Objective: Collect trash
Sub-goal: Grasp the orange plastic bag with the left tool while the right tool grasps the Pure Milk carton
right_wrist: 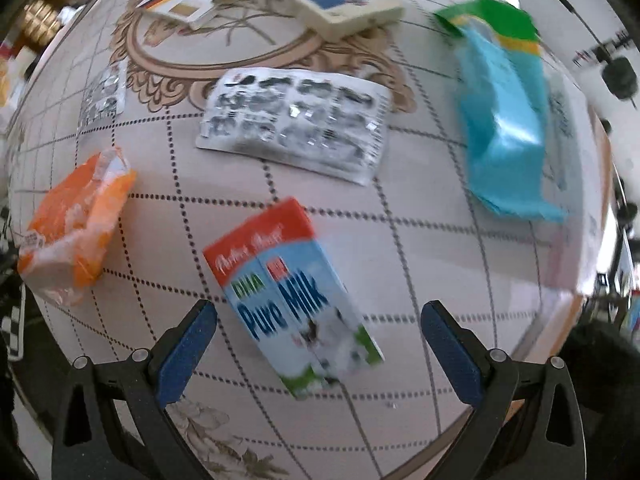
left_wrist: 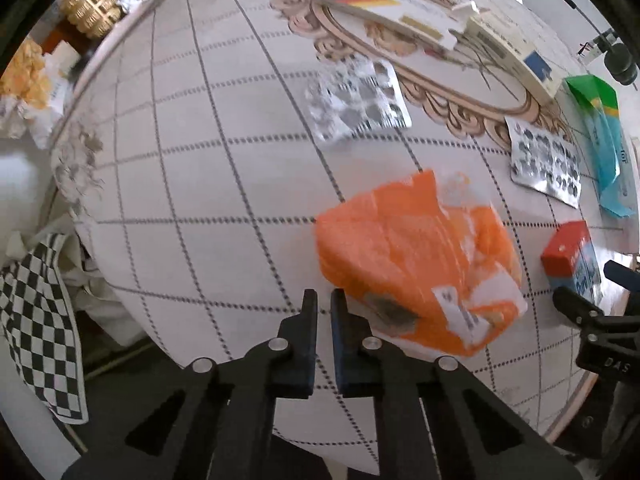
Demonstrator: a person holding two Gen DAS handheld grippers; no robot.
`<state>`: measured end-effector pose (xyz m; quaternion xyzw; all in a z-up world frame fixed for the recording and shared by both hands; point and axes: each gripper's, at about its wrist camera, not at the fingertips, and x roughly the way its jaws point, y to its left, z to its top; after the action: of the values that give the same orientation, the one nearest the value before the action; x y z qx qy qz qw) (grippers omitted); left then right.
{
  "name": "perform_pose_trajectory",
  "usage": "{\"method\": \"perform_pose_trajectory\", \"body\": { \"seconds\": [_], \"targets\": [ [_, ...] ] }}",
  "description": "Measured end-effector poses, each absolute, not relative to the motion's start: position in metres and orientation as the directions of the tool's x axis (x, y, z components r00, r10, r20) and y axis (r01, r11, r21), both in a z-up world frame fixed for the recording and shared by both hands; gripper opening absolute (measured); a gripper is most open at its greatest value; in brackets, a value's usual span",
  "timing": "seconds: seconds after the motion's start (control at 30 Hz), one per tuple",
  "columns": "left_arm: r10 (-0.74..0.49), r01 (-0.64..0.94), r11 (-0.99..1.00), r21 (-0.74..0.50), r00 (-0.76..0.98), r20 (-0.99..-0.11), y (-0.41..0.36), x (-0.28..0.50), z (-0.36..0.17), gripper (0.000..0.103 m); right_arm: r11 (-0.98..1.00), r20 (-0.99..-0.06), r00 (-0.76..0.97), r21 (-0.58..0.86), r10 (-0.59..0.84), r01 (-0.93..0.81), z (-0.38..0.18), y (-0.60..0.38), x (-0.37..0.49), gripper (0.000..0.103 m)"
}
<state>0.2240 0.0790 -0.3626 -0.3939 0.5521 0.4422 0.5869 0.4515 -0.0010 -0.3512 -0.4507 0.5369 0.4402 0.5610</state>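
An orange plastic wrapper (left_wrist: 416, 260) lies on the round table, just right of and beyond my left gripper (left_wrist: 324, 300), whose jaws are nearly together and hold nothing. The wrapper also shows at the left of the right wrist view (right_wrist: 76, 232). A "Pure Milk" carton (right_wrist: 292, 296) lies flat between the wide-open fingers of my right gripper (right_wrist: 320, 316); the carton also shows in the left view (left_wrist: 572, 256). Two silver blister packs (left_wrist: 356, 100) (left_wrist: 548, 160) and a blue-green pouch (right_wrist: 504, 120) lie further back.
The round table (left_wrist: 180, 160) has a white grid-pattern cloth. Two flat boxes (right_wrist: 336, 0) (left_wrist: 392, 8) lie at its far side. A checkered cloth (left_wrist: 40, 328) hangs left below the table. Crumpled paper (left_wrist: 28, 84) and a gold object (left_wrist: 90, 6) sit beyond the left rim.
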Motion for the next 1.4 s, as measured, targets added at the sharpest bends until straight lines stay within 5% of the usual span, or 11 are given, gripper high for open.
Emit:
{"method": "perform_pose_trajectory", "body": {
  "seconds": [0.07,0.13,0.3,0.43,0.53,0.77,0.97,1.2,1.33,1.4],
  "targets": [
    [0.099,-0.953,0.302,0.023,0.007,-0.995,0.08,0.223,-0.355,0.003,0.198,-0.999,0.035,-0.033,0.009,-0.98,-0.352,0.004,0.447,0.095],
    [0.113,-0.952,0.306,0.016,0.019,-0.993,0.077,0.226,-0.348,0.002,0.211,-1.0,0.022,-0.019,0.013,-0.977,-0.354,0.006,0.446,0.066],
    [0.105,-0.963,0.258,-0.084,0.114,-0.988,0.077,0.219,-0.326,0.005,0.306,-0.998,0.006,0.013,0.063,-0.952,-0.345,-0.006,0.453,0.065],
    [0.012,-0.953,0.113,-0.282,0.285,-0.958,0.078,0.197,-0.325,0.008,0.417,-0.995,0.018,0.024,0.095,-0.909,-0.335,-0.025,0.47,0.065],
    [-0.052,-0.933,0.017,-0.36,0.359,-0.932,0.083,0.2,-0.338,0.029,0.504,-0.995,-0.002,0.053,0.102,-0.862,-0.337,-0.04,0.495,0.064],
    [-0.04,-0.91,-0.013,-0.414,0.414,-0.909,0.087,0.208,-0.333,0.03,0.54,-0.993,-0.01,0.071,0.115,-0.838,-0.338,-0.046,0.501,0.064],
    [-0.017,-0.919,-0.044,-0.393,0.394,-0.919,0.105,0.203,-0.333,0.047,0.575,-0.99,-0.033,0.104,0.134,-0.812,-0.34,-0.055,0.502,0.064],
    [-0.135,-0.938,-0.084,-0.336,0.345,-0.929,0.11,0.225,-0.378,0.046,0.563,-0.992,-0.03,0.095,0.124,-0.821,-0.338,-0.057,0.508,0.064],
    [-0.069,-0.96,0.011,-0.281,0.28,-0.958,0.103,0.235,-0.362,0.008,0.545,-0.991,-0.009,0.081,0.133,-0.834,-0.339,-0.053,0.498,0.064],
    [-0.035,-0.967,0.076,-0.245,0.243,-0.969,0.1,0.24,-0.354,0.006,0.543,-0.99,-0.002,0.08,0.142,-0.836,-0.336,-0.052,0.495,0.063]
  ]
}}
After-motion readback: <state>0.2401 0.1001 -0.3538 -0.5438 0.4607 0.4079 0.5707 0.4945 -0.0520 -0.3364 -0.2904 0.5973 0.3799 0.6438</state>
